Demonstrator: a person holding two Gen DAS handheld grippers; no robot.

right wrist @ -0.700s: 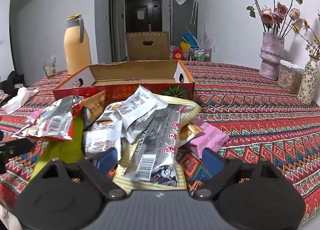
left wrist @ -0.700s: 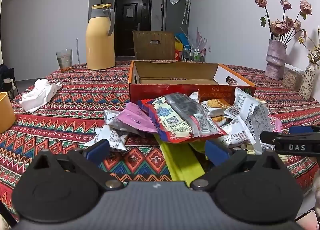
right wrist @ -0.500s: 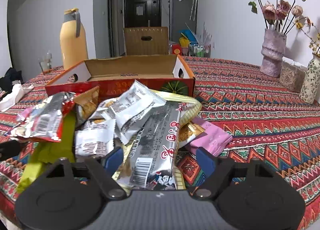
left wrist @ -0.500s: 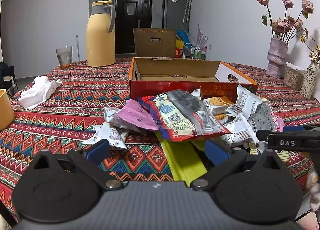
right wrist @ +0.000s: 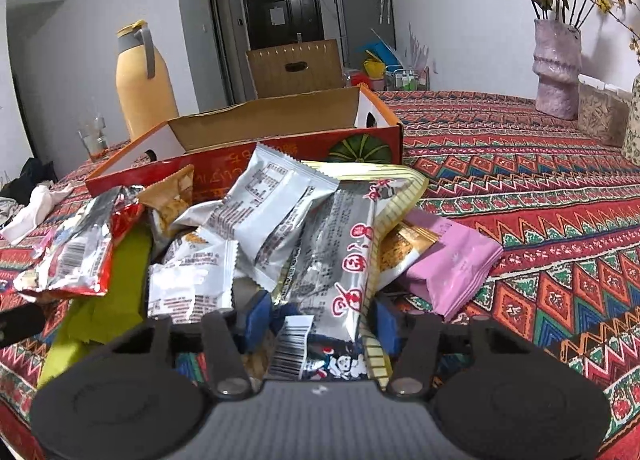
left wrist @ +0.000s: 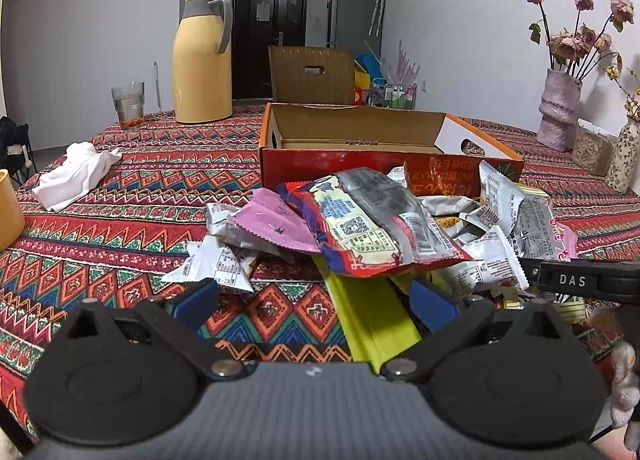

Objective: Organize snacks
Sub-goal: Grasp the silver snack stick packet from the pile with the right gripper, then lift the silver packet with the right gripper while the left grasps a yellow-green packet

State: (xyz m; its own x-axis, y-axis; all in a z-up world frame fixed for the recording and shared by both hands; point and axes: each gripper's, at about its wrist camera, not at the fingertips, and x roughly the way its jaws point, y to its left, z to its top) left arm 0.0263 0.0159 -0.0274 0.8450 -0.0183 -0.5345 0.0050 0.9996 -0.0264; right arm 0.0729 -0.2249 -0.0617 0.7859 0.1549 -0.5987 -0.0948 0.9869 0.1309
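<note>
A heap of snack packets lies in front of an open red cardboard box (left wrist: 384,163), also seen in the right wrist view (right wrist: 280,139). My left gripper (left wrist: 314,302) is open, low in front of a red noodle packet (left wrist: 368,227) and a green packet (left wrist: 368,316). My right gripper (right wrist: 320,320) has its blue pads (right wrist: 256,320) close on either side of a long silver packet with red characters (right wrist: 340,272). White packets (right wrist: 272,211) and a pink packet (right wrist: 452,264) lie around it.
A yellow thermos (left wrist: 202,59), a glass (left wrist: 128,105), a white cloth (left wrist: 76,175) and a yellow cup (left wrist: 8,211) stand to the left. Flower vases (left wrist: 560,115) stand at the right. A patterned cloth (left wrist: 120,219) covers the table.
My right gripper has moved forward into the heap and its fingers have narrowed around the long silver packet. My left gripper has barely moved.
</note>
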